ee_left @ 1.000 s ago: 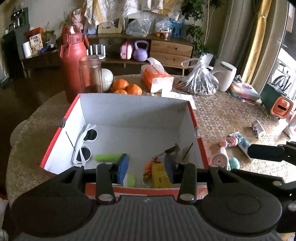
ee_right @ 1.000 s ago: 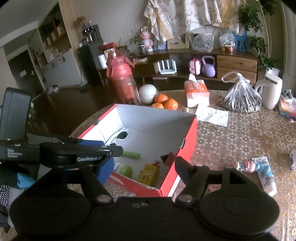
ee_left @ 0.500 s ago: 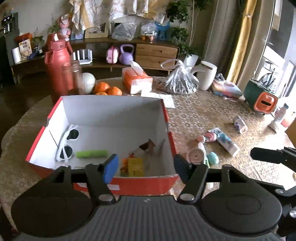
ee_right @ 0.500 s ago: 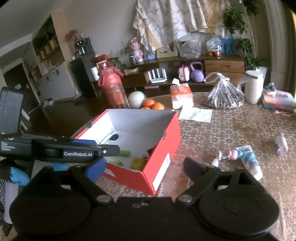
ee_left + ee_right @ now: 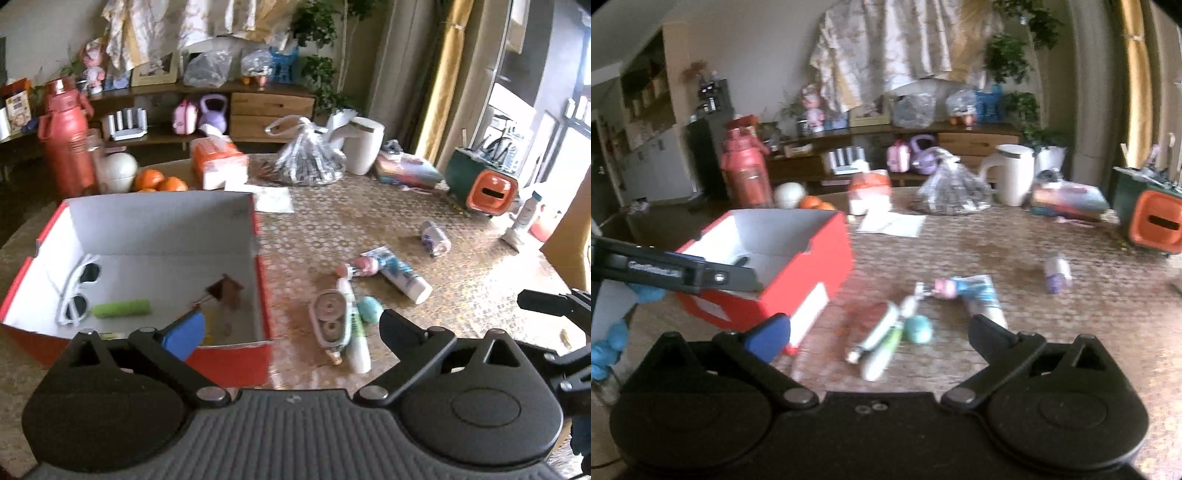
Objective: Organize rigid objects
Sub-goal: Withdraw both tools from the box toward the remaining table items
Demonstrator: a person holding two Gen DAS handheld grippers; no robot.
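Red box (image 5: pixel 229 363) near the table's left edge already holds sunglasses (image 5: pixel 75 291), so both empty grippers (image 5: pixel 291 330) (image 5: pixel 879 334), jaws just spread wide, likely next close on the tubes (image 5: pixel 347 317) beside it.

Bare table (image 5: pixel 461 266) right of box (image 5: pixel 258 236)

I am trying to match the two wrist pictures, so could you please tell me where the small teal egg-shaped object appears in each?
Left wrist view: the teal egg-shaped object lies low and right of centre, right of the white tube.
Right wrist view: it lies low and just right of centre, again right of the tube.
Shared landmark: the red box, left of it in both.
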